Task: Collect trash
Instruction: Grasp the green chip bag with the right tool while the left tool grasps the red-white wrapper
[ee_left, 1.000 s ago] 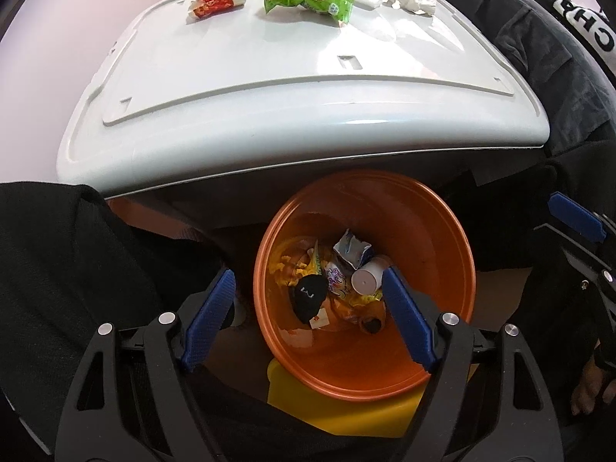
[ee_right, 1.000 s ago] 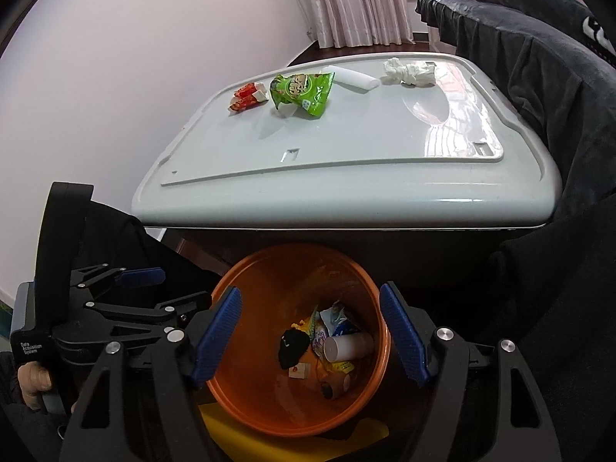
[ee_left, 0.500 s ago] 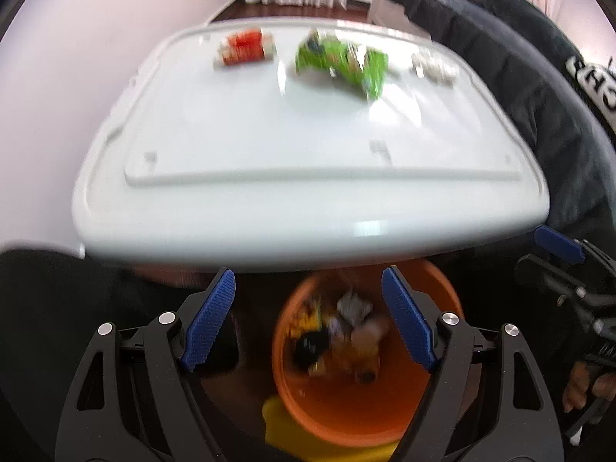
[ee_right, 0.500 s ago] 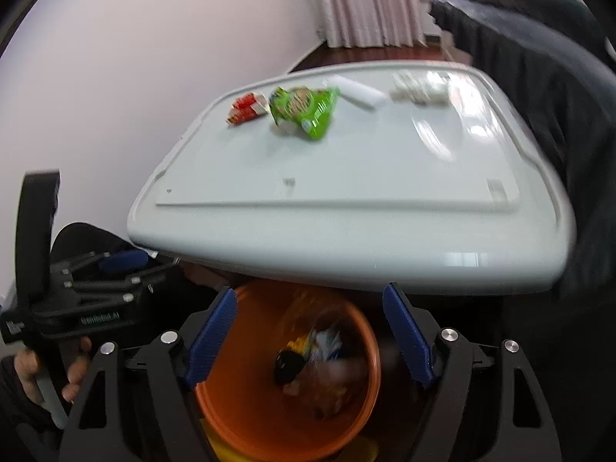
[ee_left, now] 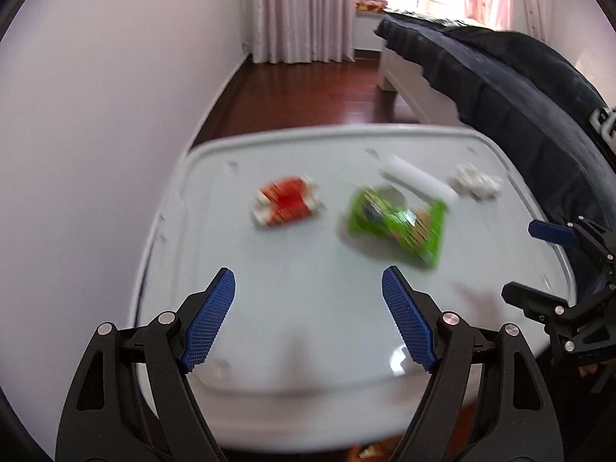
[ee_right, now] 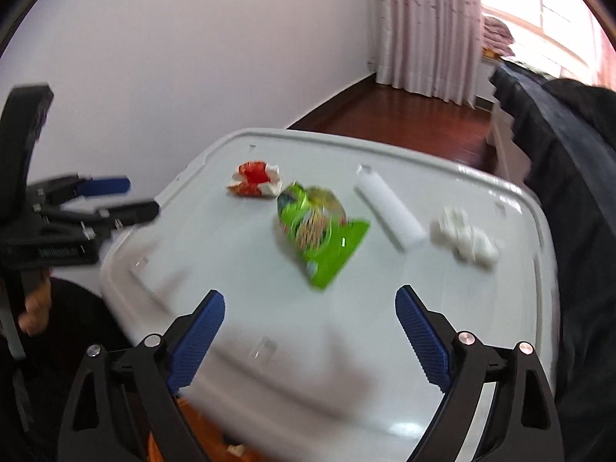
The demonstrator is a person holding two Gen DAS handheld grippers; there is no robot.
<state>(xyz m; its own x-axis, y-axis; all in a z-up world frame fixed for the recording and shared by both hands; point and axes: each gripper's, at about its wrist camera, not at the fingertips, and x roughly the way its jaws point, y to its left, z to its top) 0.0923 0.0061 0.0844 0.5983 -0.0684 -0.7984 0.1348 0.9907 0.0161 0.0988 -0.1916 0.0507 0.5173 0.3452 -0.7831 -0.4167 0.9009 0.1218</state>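
Note:
On the white table (ee_left: 308, 319) (ee_right: 238, 269) lie a red and white wrapper (ee_left: 287, 202) (ee_right: 254, 179), a green snack bag (ee_left: 396, 225) (ee_right: 319, 231), a white tube (ee_left: 417, 179) (ee_right: 389, 208) and a crumpled white tissue (ee_left: 477, 183) (ee_right: 464, 240). My left gripper (ee_left: 308, 315) is open and empty above the table's near part. My right gripper (ee_right: 310, 331) is open and empty, short of the green bag. The orange bin (ee_right: 200, 435) shows only as a sliver under the table's edge.
A pale wall (ee_left: 96, 115) runs along the table's left side. A dark coat (ee_left: 519, 88) (ee_right: 569, 161) hangs by the right edge. Beyond lie a wood floor (ee_left: 308, 88), curtains and a bed. The right gripper also shows at the left wrist view's right edge (ee_left: 554, 269).
Both grippers rose from over the orange bin to above the table. The bin has dropped almost out of view and the table trash is now in front of both.

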